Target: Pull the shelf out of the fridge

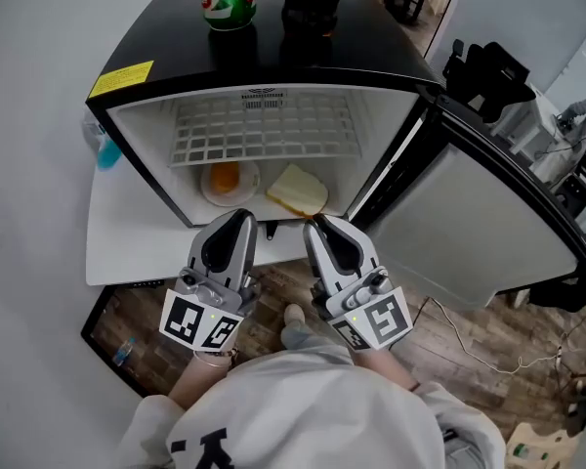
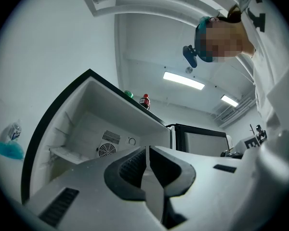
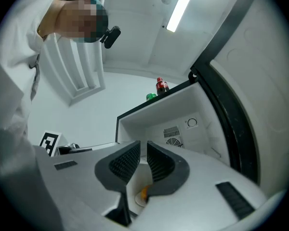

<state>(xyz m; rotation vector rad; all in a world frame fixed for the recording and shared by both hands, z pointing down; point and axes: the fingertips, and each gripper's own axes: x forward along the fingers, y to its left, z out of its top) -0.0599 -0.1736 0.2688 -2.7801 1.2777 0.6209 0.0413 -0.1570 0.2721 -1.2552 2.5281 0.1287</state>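
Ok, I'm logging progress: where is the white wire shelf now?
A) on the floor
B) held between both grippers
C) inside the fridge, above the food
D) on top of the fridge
C: the shelf sits inside the fridge, above the plate and bread.

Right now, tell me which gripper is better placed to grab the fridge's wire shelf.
Left, narrowly. Both are shut in front of the fridge, but the left gripper points at the shelf nearer its middle, while the right gripper sits closer to the open door. Either must open first.
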